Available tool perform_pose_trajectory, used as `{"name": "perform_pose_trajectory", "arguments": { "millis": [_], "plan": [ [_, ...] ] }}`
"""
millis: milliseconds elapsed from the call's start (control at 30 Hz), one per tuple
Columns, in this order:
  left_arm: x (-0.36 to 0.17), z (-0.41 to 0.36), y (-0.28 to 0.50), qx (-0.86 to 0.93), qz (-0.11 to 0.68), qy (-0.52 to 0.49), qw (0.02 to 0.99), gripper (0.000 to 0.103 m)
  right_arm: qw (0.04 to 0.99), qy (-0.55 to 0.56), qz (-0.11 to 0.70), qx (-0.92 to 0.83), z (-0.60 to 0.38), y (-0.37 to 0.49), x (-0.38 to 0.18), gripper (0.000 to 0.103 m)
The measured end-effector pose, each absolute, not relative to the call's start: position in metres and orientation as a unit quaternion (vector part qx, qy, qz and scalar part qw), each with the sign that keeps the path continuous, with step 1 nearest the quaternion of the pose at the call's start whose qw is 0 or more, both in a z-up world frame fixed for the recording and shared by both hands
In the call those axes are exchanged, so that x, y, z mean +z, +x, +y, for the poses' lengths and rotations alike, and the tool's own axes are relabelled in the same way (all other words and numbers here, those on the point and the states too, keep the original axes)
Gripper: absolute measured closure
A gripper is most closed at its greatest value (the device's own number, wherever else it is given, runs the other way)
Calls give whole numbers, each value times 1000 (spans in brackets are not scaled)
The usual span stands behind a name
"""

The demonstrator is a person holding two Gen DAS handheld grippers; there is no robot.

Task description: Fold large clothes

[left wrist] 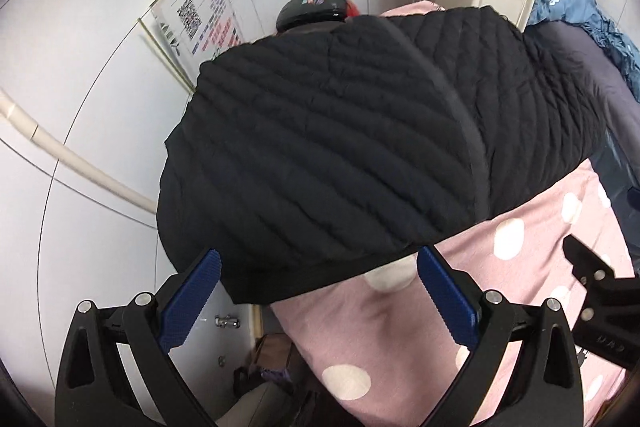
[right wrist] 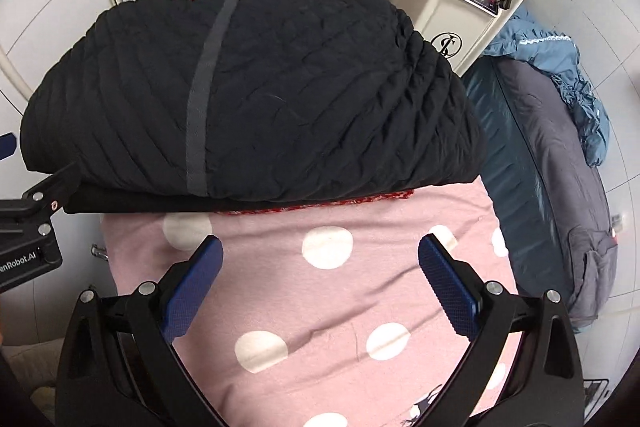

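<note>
- A folded black jacket (right wrist: 248,91) lies at 12 o'clock on a pink spotted blanket (right wrist: 340,307).
- Left gripper (left wrist: 318,291) and right gripper (right wrist: 320,285): fingers released, empty.
- Risk: the puffy fold may spring open, or slide off the left edge.

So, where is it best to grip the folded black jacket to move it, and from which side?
Probably the black jacket by its near folded edge, coming from the front along the pink blanket. There the layers lie stacked and exposed, so the open right gripper could slide around them.
</note>
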State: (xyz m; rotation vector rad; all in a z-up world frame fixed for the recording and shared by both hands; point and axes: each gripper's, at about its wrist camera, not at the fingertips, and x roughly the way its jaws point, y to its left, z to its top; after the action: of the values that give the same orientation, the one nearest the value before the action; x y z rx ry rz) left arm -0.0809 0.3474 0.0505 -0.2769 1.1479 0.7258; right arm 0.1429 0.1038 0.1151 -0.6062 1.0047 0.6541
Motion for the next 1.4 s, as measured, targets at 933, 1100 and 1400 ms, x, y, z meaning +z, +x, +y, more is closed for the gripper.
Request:
{"name": "perform_pose_trajectory", "arguments": {
  "millis": [933, 1100, 1400],
  "plan": [
    [43, 356, -84, 338, 545, -148, 753, 6, 773, -257, 494, 305, 109, 149, 114, 6],
    [41, 357, -86, 339, 550, -149, 749, 6, 772, -255, 496, 303, 109, 150, 113, 6],
    [40, 358, -87, 342, 555, -144, 745, 6, 773, -253, 499, 301, 107, 151, 111, 6]
  ]
}}
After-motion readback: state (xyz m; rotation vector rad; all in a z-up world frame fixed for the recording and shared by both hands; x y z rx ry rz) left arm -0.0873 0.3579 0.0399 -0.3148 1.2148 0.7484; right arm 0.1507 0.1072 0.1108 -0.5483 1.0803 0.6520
